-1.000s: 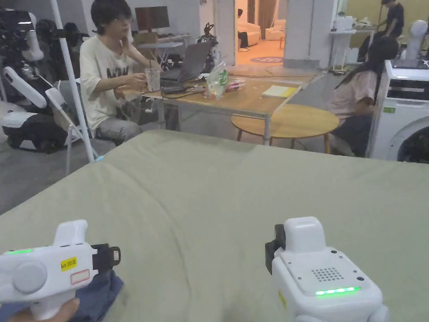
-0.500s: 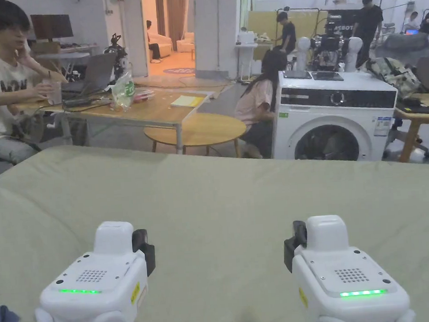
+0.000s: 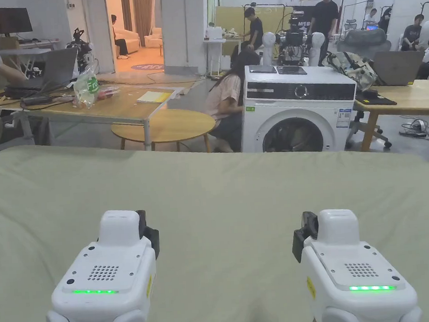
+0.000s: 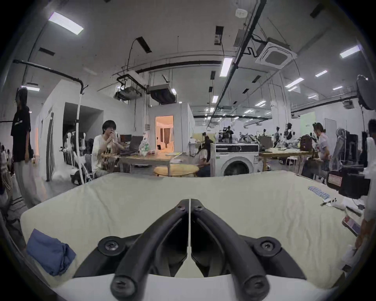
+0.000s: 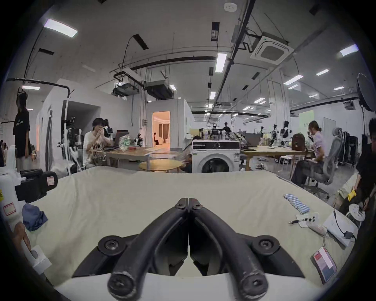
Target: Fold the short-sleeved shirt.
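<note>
Both-handed idle: left gripper (image 4: 189,201) and right gripper (image 5: 188,200) clenched on nothing above the green sheet (image 3: 238,185). Blue shirt (image 4: 49,251) lies bunched at the sheet's left edge. Likely soft, light, limp; best pinched at shoulder seams or hem.

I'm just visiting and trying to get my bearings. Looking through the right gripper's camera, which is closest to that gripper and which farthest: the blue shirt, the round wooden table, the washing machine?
1. The blue shirt, bunched on the green cover at far left, nearest the right gripper.
2. The round wooden table, just past the cover's far edge.
3. The washing machine, right of that table, looks slightly farther, but it is close.
</note>
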The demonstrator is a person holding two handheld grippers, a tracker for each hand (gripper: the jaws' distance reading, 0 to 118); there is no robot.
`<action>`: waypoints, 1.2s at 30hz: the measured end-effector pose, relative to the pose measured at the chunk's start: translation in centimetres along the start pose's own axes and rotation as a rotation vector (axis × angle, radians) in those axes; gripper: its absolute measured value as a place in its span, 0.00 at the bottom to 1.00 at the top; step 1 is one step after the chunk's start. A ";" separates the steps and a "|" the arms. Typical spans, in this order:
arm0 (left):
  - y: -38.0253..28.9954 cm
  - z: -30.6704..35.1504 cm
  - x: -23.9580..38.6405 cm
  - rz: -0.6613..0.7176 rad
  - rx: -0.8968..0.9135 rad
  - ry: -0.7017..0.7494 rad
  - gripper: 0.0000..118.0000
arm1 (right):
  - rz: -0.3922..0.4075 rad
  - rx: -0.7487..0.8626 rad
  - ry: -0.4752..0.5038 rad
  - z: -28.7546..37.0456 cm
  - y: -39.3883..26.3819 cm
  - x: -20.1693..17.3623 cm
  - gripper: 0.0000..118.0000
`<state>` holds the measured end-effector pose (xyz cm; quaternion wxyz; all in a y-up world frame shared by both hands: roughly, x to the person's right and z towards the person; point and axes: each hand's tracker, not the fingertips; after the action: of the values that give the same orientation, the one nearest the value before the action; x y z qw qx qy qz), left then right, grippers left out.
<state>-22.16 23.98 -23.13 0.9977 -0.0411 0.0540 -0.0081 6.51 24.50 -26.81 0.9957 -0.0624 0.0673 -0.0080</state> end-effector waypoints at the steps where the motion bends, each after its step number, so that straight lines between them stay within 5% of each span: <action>1: 0.1 0.1 0.1 -0.002 0.002 0.001 0.00 | -0.006 0.001 -0.003 0.0 0.0 0.1 0.00; 20: 0.4 0.1 1.4 -0.026 -0.013 -0.015 0.00 | -0.012 0.009 -0.018 -0.5 -0.6 0.7 0.00; 22: 0.5 0.0 1.0 0.016 -0.021 -0.036 0.13 | -0.007 0.012 -0.022 -0.6 -0.7 0.6 0.01; 24: 0.6 -0.2 0.5 0.057 -0.043 -0.063 0.32 | -0.003 0.010 -0.012 -0.6 -0.8 0.6 0.31; 27: 0.6 -0.5 0.3 0.057 -0.052 -0.056 0.42 | -0.031 -0.015 0.016 -0.9 -0.9 0.8 0.46; 29: 0.5 -0.4 0.3 0.046 -0.042 -0.038 0.56 | -0.039 -0.013 0.015 -1.0 -1.0 0.8 0.67; 36: 0.6 -0.1 0.4 0.035 0.001 -0.012 0.62 | -0.059 -0.023 -0.006 -1.2 -0.7 1.4 0.74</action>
<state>-21.81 24.52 -23.31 0.9980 -0.0395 0.0486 0.0096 7.70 23.65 -28.05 0.9945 -0.0759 0.0623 -0.0365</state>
